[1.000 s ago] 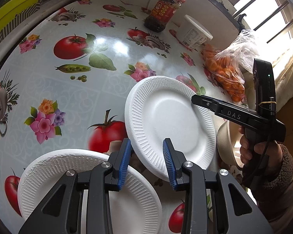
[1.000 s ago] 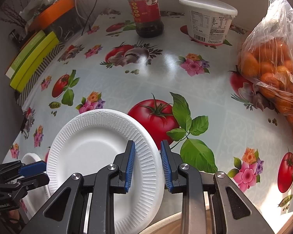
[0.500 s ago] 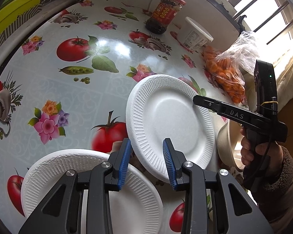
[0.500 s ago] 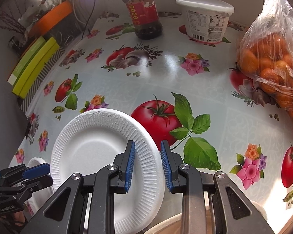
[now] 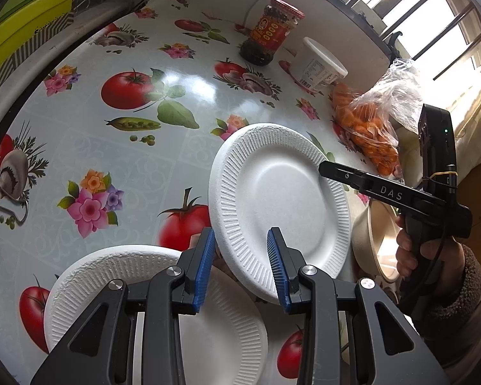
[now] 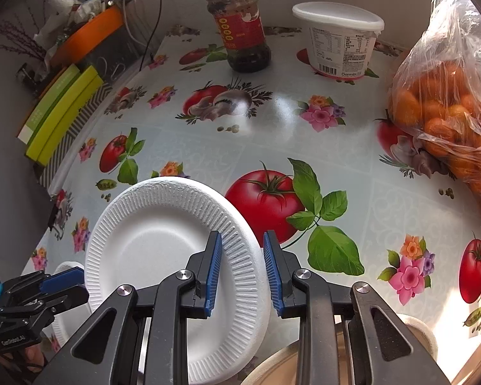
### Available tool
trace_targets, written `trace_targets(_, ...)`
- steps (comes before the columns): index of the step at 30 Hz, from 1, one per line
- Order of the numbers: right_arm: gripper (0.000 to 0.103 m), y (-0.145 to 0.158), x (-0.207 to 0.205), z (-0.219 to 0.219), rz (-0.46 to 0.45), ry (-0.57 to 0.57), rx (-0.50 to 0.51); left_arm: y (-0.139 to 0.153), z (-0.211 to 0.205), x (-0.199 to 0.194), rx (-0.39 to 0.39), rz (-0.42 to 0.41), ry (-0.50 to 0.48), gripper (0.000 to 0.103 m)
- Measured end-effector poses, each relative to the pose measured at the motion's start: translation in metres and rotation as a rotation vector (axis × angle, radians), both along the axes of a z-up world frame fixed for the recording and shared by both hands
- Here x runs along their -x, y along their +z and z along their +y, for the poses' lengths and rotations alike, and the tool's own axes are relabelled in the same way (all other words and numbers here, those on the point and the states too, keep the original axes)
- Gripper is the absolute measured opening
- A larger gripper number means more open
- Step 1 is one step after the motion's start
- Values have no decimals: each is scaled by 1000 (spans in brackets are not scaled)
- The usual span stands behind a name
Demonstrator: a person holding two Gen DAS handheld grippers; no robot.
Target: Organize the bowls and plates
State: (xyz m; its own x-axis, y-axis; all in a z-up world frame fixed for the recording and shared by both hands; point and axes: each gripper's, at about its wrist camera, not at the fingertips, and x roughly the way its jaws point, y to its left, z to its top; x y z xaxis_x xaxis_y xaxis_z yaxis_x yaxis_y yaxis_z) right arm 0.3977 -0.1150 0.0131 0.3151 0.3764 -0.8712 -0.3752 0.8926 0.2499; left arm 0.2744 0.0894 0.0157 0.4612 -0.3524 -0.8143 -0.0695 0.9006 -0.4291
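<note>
A white foam plate (image 5: 279, 205) is tilted up above the table; my right gripper (image 6: 242, 261) is shut on its right rim, and the plate shows there too (image 6: 163, 243). A second white foam plate (image 5: 138, 292) lies flat under my left gripper (image 5: 242, 268), which is open and empty, its jaws straddling the near edge of the lifted plate without pinching it. A beige bowl (image 5: 373, 240) sits at the right, below the right gripper; its rim shows in the right wrist view (image 6: 272, 369).
At the back stand a red-labelled sauce jar (image 6: 240, 29) and a white lidded tub (image 6: 340, 41). A plastic bag of oranges (image 6: 449, 109) lies at the right. Green boxes (image 6: 57, 112) and an orange dish (image 6: 89, 35) sit beyond the table's left edge.
The right gripper has carried the tilted plate slightly left, toward the flat plate. The left gripper has shifted a little; its jaws stay open.
</note>
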Motion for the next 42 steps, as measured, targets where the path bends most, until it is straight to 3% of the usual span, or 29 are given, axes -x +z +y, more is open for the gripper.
trace_targets(24, 26, 25, 38, 29, -18, 57, -23, 19, 28, 45, 13, -34, 54, 35)
trace_targets(42, 26, 24, 75, 71, 3, 131, -42, 18, 68, 88, 15, -34, 128, 35)
